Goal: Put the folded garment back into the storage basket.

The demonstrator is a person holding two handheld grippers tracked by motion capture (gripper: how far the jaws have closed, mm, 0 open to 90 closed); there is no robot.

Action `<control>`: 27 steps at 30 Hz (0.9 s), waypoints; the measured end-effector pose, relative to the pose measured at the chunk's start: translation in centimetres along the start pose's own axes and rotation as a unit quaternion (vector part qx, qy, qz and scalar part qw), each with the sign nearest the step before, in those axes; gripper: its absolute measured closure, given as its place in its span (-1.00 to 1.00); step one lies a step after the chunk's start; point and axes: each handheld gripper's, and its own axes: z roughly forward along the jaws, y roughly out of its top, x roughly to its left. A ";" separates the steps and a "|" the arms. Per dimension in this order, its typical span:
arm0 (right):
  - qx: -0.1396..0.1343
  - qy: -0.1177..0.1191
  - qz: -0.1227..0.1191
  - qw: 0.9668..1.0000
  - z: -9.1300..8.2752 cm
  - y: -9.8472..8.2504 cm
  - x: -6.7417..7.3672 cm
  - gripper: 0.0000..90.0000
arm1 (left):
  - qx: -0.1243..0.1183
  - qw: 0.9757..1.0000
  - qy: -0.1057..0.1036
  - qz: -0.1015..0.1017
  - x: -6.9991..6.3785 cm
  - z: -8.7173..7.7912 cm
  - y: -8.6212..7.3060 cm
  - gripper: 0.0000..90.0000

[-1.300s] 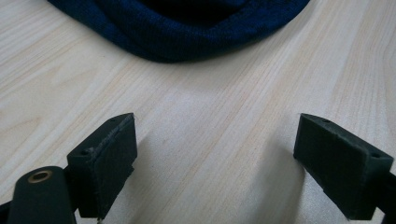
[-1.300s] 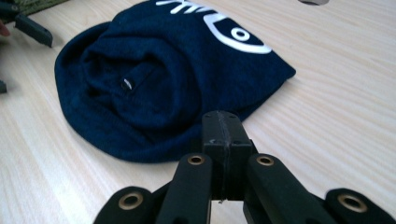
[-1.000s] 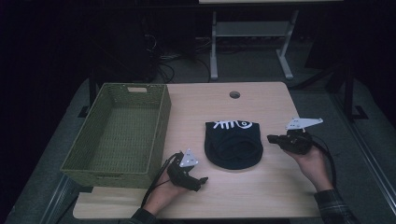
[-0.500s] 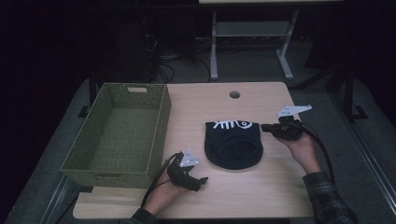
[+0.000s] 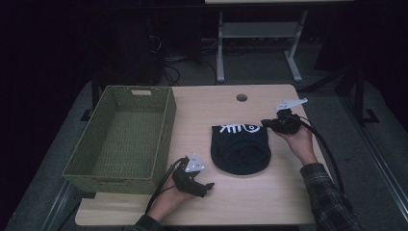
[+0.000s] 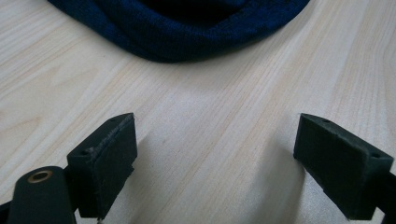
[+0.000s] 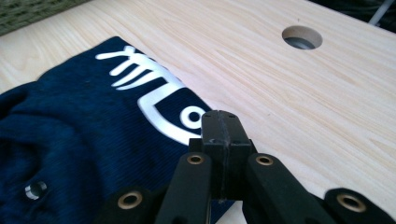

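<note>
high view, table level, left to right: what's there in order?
green woven basket → left gripper → dark blue garment with white print → right gripper

High overview, 2 close gripper views

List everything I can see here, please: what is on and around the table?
table: one, light wood, centre, with a round hole near its far edge
basket: one, green woven, empty, on the table's left side
garment: one, dark blue with a white print, folded, mid-table
metal stand: one, grey, on the floor behind the table
left hand-held gripper: black, open, near the front edge
right hand-held gripper: black, shut, at the garment's far right corner
</note>
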 end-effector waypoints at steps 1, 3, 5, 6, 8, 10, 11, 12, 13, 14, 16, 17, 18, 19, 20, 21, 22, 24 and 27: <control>0.001 0.002 0.000 1.000 0.3 0.1 -0.2 1.00 | 0.000 1.000 0.000 0.000 0.0 0.0 0.0 -0.73; 0.001 0.002 0.001 1.000 0.5 0.3 -0.3 1.00 | 0.000 1.000 0.000 0.000 0.0 0.0 0.0 -0.72; 0.006 0.001 0.005 1.000 1.3 0.6 -0.7 1.00 | 0.000 1.000 0.000 0.000 0.0 0.0 0.0 -0.72; 0.006 0.001 0.005 1.000 1.3 0.6 -0.7 1.00 | 0.000 1.000 0.000 0.000 0.0 0.0 0.0 -0.72; 0.011 0.003 0.007 1.000 1.9 0.8 -0.9 1.00 | 0.003 1.000 0.001 0.003 0.0 0.0 0.0 -0.72; 0.020 -0.003 0.002 1.000 2.5 0.9 -0.9 1.00 | 0.000 1.000 0.000 0.000 0.0 0.0 0.0 -0.72; 0.026 -0.003 0.004 1.000 3.1 1.0 -1.1 1.00 | 0.000 1.000 0.000 0.000 0.0 0.0 0.0 -0.72; 0.026 -0.005 0.005 1.000 3.3 1.0 -1.2 1.00 | 0.000 1.000 0.000 0.000 0.0 0.0 0.0 -0.72; 0.028 -0.004 0.008 1.000 3.5 1.0 -1.4 1.00 | 0.000 1.000 0.000 0.000 0.0 0.0 0.0 -0.72; 0.028 -0.004 0.008 1.000 3.5 1.0 -1.4 1.00 | 0.000 1.000 0.000 0.000 0.0 0.0 0.0 -0.72; 0.038 -0.008 0.012 0.999 4.2 0.9 -1.9 1.00 | 0.000 1.000 0.000 0.000 0.0 0.0 0.0 -0.72; 0.038 -0.008 0.012 0.999 4.2 0.9 -1.9 1.00 | 0.000 1.000 0.000 0.000 0.0 0.0 0.0 -0.72; 0.040 -0.008 0.015 0.999 4.3 0.8 -2.1 1.00 | 0.000 1.000 0.000 0.000 0.0 0.0 0.0 -0.72; 0.046 -0.008 0.019 0.999 4.6 0.6 -2.4 1.00 | 0.000 1.000 0.000 0.000 0.0 0.0 0.0 -0.72; 0.046 -0.008 0.019 0.999 4.6 0.6 -2.4 1.00 | 0.001 1.000 0.000 0.000 0.0 0.0 0.0 -0.72; 0.052 -0.008 0.019 0.998 4.8 0.4 -2.7 1.00 | 0.000 1.000 0.000 0.000 0.0 0.0 0.0 -0.72; 0.052 -0.008 0.019 0.998 4.8 0.4 -2.7 1.00 | 0.000 1.000 0.000 0.000 0.0 0.0 0.0 -0.72; 0.058 -0.007 0.022 0.998 4.9 0.3 -2.8 1.00 | 0.000 1.000 0.000 -0.001 0.0 0.0 0.0 -0.72; 0.064 -0.005 0.020 0.998 5.0 0.0 -2.9 1.00 | 0.000 1.000 0.000 -0.001 0.0 0.0 0.0 -0.72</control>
